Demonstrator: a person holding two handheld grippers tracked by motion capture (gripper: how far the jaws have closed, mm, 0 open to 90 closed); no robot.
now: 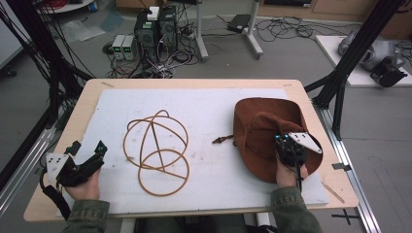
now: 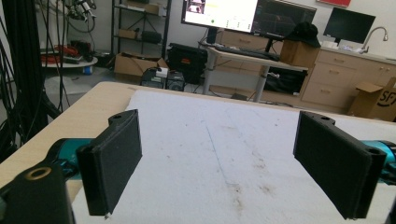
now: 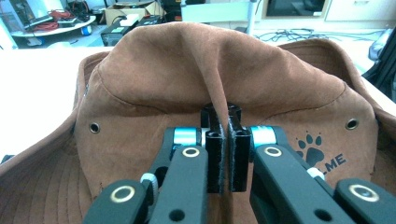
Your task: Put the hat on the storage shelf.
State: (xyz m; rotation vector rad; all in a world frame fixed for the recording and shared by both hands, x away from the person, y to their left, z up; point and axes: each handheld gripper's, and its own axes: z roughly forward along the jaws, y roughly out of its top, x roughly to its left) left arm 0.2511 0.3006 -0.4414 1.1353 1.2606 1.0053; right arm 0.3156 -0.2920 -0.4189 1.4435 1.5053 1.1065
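A brown suede hat (image 1: 262,124) lies on the right side of the white sheet (image 1: 214,104). My right gripper (image 1: 285,142) sits on its near side, and its jaws are pressed together on a pinched ridge of the crown. In the right gripper view the fold of the hat (image 3: 187,70) runs down between the two pads of the right gripper (image 3: 223,121). Near the table's front left corner my left gripper (image 1: 99,151) is held low. Its jaws stand wide apart, and the left gripper (image 2: 224,163) has only bare sheet between them.
A hoop frame of tan rods (image 1: 156,150) lies flat in the middle of the sheet. The hat's dark cord (image 1: 222,140) trails left off its brim. Black frame posts (image 1: 350,58) stand at the table's right, with cables and boxes on the floor beyond.
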